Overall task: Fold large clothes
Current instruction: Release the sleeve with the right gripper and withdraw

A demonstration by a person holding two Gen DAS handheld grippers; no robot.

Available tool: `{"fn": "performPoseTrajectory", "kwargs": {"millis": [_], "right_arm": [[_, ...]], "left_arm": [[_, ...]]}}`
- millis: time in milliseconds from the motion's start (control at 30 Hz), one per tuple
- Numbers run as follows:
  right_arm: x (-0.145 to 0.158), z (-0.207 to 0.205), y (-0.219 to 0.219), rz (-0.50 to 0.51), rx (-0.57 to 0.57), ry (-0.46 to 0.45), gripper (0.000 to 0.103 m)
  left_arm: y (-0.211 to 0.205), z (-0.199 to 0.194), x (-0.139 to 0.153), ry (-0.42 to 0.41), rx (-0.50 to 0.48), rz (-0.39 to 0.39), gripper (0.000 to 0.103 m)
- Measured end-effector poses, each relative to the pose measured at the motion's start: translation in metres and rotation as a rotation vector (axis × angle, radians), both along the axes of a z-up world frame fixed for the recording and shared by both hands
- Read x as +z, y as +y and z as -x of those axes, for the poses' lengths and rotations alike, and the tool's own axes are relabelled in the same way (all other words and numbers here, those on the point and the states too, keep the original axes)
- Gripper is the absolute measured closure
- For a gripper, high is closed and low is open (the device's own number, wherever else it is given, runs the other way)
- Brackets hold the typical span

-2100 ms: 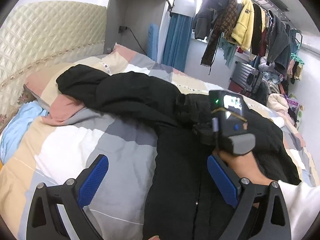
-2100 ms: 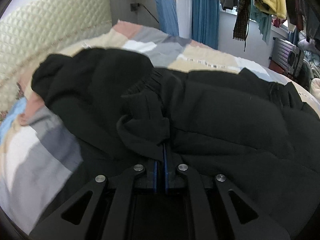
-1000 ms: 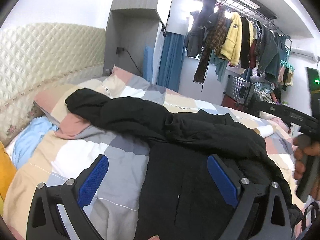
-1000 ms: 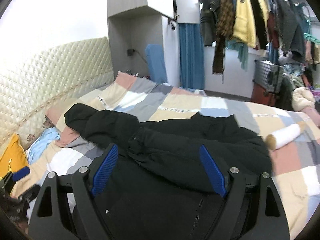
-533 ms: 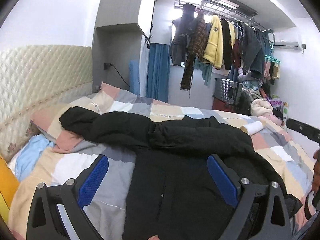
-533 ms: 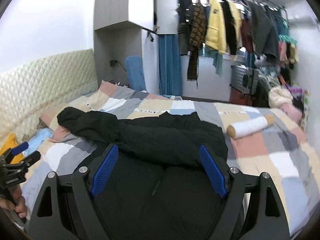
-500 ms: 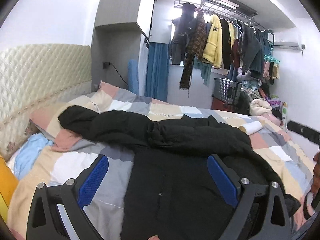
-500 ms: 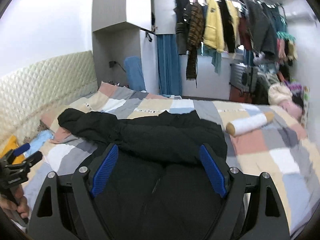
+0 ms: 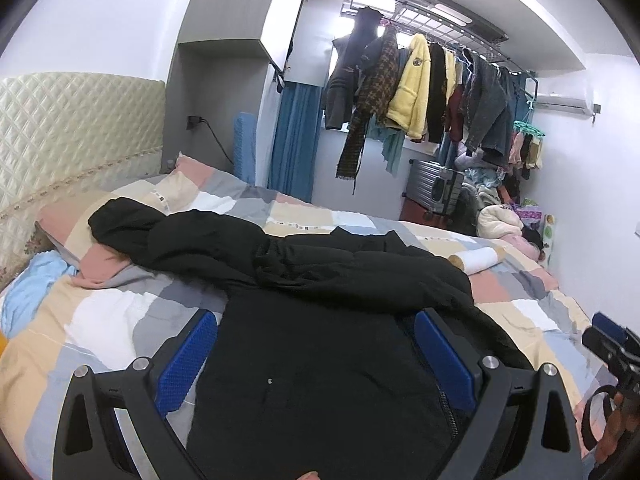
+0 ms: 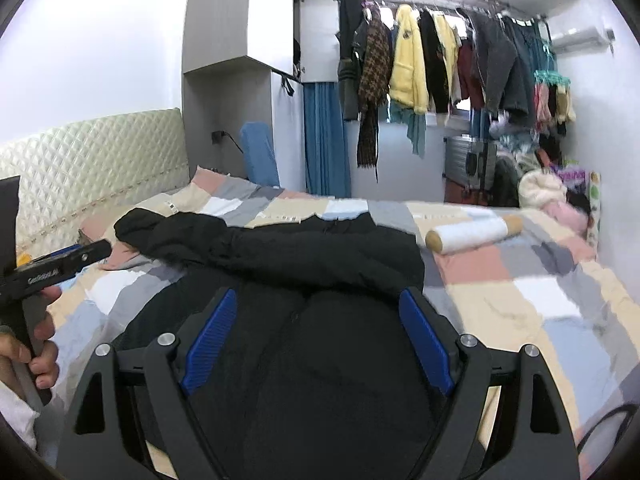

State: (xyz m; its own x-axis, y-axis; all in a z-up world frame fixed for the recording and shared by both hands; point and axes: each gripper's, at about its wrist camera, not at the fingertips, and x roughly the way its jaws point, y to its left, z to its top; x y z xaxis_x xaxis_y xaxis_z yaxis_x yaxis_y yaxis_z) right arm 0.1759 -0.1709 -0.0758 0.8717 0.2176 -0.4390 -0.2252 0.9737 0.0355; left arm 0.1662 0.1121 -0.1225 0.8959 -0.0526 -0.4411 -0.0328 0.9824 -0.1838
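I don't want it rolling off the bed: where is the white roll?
In both views the white roll lies on the patchwork bedspread, right of the black coat, on the clothes-rack side.

Black padded coat (image 9: 320,360) spread on bed, sleeves folded across.

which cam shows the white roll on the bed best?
Right wrist view: the white roll lies whole and large on the quilt, both tan ends visible. In the left wrist view the roll is smaller, its near end partly hidden behind the black coat.
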Motion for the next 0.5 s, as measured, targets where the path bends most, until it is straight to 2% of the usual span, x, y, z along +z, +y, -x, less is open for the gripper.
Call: {"fn": "performPoseTrajectory", "kwargs": {"millis": [367, 500], "right_arm": [[-0.025, 0.015, -0.014, -0.053, -0.024, 0.042, 0.019], [-0.030, 0.016, -0.019, -0.026, -0.048, 0.032, 0.018]], "left_arm": [[-0.015, -0.004, -0.006, 0.015, -0.036, 0.005, 0.003], [-0.016, -0.003, -0.011, 0.032, -0.047, 0.013, 0.003]]}}
